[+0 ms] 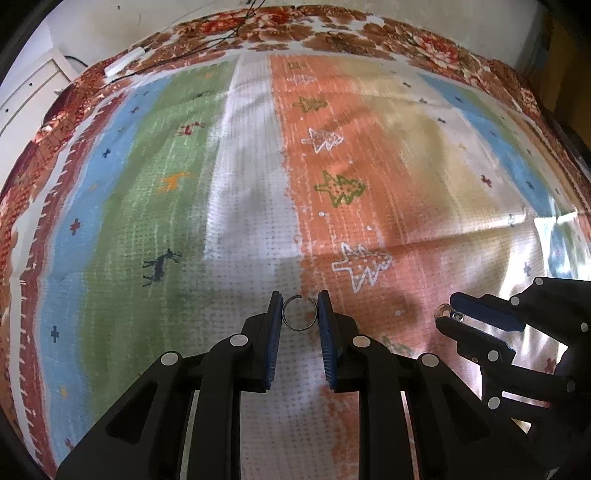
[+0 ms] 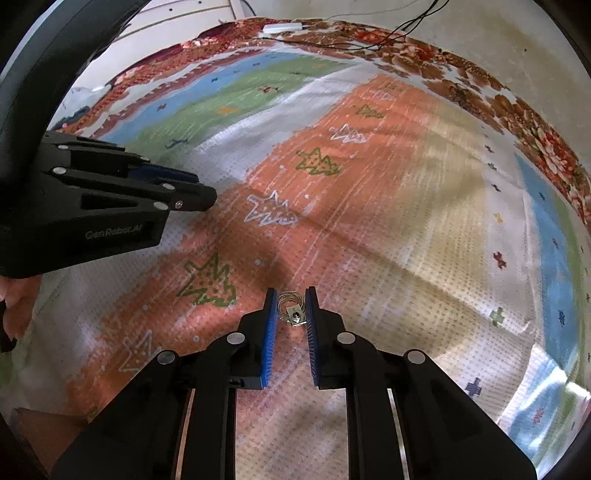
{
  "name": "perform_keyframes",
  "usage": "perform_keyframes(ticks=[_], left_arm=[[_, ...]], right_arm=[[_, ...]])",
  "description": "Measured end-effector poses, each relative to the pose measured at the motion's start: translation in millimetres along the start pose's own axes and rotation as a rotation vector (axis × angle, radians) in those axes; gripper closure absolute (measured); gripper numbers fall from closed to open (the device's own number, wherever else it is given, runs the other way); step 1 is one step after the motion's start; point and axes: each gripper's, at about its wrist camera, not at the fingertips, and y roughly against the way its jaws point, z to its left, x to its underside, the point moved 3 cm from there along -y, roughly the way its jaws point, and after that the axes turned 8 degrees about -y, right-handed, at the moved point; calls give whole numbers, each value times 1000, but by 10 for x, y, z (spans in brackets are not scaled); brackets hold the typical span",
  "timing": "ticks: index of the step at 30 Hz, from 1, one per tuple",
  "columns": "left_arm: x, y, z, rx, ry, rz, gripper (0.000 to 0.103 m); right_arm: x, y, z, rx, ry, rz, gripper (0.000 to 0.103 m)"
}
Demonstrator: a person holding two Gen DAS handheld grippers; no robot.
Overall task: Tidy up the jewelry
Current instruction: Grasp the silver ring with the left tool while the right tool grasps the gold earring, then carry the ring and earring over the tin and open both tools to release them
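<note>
Left claw is narrowed onto a thin silver ring — blue pads sit against its two sides, so you're gripping it. The ring has a small gap at its top edge. It sits right at the fingertips, over the seam where the white stripe meets the orange stripe of the patterned cloth.

Right claw is also narrowed, closed on a small cluster of jewelry — thin wire loops at the top, a squarish silver piece with a dark stone below. Pads touch it on both sides. It's at the tips, over the orange stripe just right of a green tree motif.

In the left wrist view your right claw shows at the lower right, tips angled left, with something small and shiny between them; detail is too small to tell more. In the right wrist view your left claw comes in from the left edge, and the ring isn't readable from that side.

Both claws point steeply down at the cloth and are near each other, not touching. A hand is partly visible at the left edge of the right wrist view. A floral cover borders the cloth at the far side, with dark cables running across it.
</note>
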Motion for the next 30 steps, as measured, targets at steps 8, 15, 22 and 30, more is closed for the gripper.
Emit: perform_keyframes(ticks=[8, 15, 22, 30], left_arm=[[24, 218, -84, 17, -2, -37, 84], [79, 363, -92, 21, 10, -55, 84], [131, 544, -100, 35, 29, -87, 84], [220, 810, -119, 47, 44, -131, 84]], right_arm=[[-14, 213, 71, 1, -6, -44, 87], [14, 392, 52, 8, -26, -72, 87], [36, 594, -3, 4, -100, -100, 87], [101, 855, -30, 1, -162, -140, 87]])
